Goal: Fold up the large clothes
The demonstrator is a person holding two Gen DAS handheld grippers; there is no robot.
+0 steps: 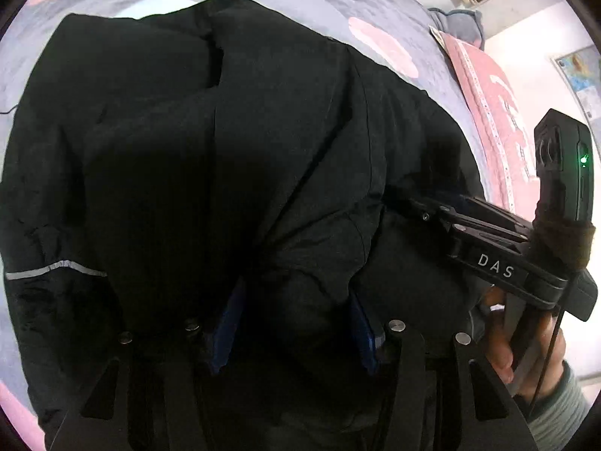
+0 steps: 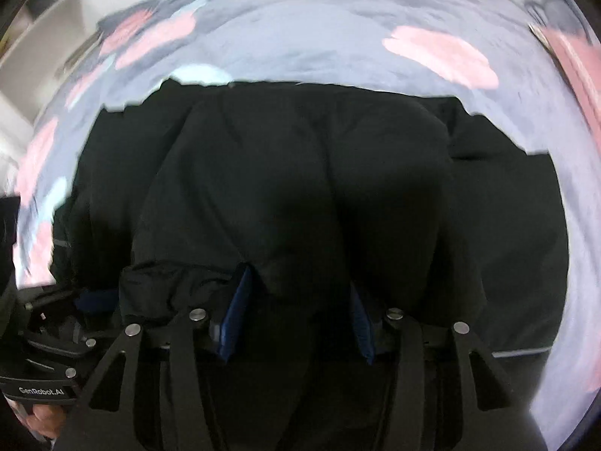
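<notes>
Covering the grey, pink-blotched bedspread (image 1: 308, 3), a black jacket (image 1: 188, 150) lies bunched. Left gripper (image 1: 296, 323) and right gripper (image 2: 296, 315) each pinch a fold of it between blue pads (image 2: 236, 312).

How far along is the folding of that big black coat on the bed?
Partway, I'd guess. The black coat lies on the grey and pink bedspread with a layer already doubled over. In hand: the left gripper and right gripper each have a bunch of fabric between their blue pads. Left: laying this fold down and flattening the lumpy bundle.
</notes>
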